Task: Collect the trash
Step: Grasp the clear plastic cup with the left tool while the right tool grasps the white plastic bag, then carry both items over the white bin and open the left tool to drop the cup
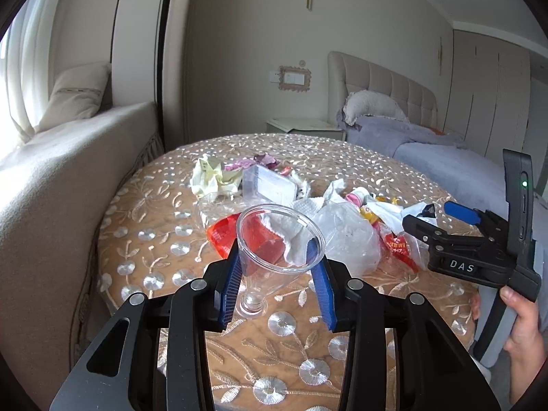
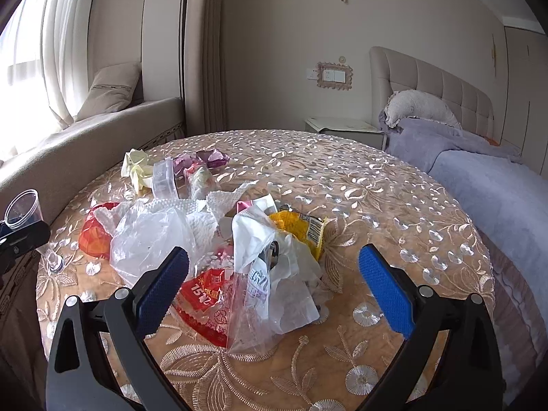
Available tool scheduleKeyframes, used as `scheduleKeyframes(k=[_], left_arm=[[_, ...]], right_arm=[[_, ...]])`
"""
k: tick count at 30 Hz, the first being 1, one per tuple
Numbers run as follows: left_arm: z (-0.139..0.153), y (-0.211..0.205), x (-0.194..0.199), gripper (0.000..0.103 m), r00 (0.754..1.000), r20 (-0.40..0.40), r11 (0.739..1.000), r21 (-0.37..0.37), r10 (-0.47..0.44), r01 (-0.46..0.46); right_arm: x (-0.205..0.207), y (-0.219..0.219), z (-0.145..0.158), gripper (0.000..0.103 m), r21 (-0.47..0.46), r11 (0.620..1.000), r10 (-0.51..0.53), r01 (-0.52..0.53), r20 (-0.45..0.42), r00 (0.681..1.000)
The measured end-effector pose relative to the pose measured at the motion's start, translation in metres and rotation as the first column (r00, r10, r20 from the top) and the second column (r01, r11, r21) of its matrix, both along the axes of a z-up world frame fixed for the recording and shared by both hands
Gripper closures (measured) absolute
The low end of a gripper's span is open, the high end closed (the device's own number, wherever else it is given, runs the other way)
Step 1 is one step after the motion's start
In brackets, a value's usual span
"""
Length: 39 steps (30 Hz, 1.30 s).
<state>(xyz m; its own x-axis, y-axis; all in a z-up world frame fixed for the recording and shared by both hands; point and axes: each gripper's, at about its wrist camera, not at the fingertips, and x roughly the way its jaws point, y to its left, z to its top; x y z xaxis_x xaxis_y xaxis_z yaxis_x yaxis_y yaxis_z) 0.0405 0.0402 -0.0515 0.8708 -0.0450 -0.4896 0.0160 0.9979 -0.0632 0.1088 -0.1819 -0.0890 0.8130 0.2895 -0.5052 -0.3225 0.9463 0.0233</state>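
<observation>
My left gripper (image 1: pixel 275 250) is shut on a clear plastic cup (image 1: pixel 274 257), upright, its base touching the round table (image 1: pixel 274 359). The cup also shows at the far left of the right wrist view (image 2: pixel 22 209). My right gripper (image 2: pixel 274 263) is open, its blue fingers (image 2: pixel 383 287) on either side of a white plastic bag (image 2: pixel 274 274) and a red wrapper (image 2: pixel 205 301); it also shows in the left wrist view (image 1: pixel 441 212). The pile holds a clear bag (image 2: pixel 150 239), white paper towel (image 2: pixel 191 209), a yellow wrapper (image 2: pixel 301 229), a red-orange wrapper (image 2: pixel 94 236).
Further back on the table lie a clear plastic box (image 2: pixel 164 178), crumpled yellowish paper (image 2: pixel 137 167) and purple wrappers (image 2: pixel 212 159). A window bench (image 2: pixel 85 147) borders the table on the left, a bed (image 2: pixel 496 178) on the right, a nightstand (image 2: pixel 342 126) behind.
</observation>
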Motion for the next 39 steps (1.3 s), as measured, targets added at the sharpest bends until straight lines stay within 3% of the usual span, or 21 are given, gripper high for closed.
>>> scheduleKeyframes(k=[2,6,13,23,31,39], left_arm=[[0.000,-0.001,-0.001,0.065,1.000,0.003,1.000,-0.011,-0.011,0.011],[0.002,-0.003,-0.004,0.065,1.000,0.008,1.000,-0.019,-0.017,0.018],[0.012,-0.013,-0.014,0.065,0.999,0.029,0.999,-0.012,-0.043,0.043],[0.021,-0.073,-0.035,0.065,0.978,0.059,0.980,-0.011,-0.198,0.199],[-0.004,-0.149,-0.056,0.065,0.907,0.015,0.905,-0.065,-0.421,0.421],[-0.034,-0.214,-0.083,0.065,0.807,-0.036,0.806,-0.080,-0.590,0.586]], right_arm=[[0.011,0.000,-0.005,0.053,0.029,0.998,0.049,-0.047,-0.076,0.996],[0.008,-0.001,-0.002,0.066,0.047,0.996,0.085,-0.082,-0.071,0.994],[-0.031,-0.027,0.035,0.068,0.090,0.993,0.062,-0.072,0.107,0.992],[-0.100,-0.075,0.057,0.068,0.050,0.999,0.007,-0.017,0.175,0.985],[-0.162,-0.117,0.055,0.068,0.005,0.997,-0.082,0.082,0.194,0.978],[-0.213,-0.157,0.031,0.068,0.022,0.984,-0.177,0.176,0.138,0.975]])
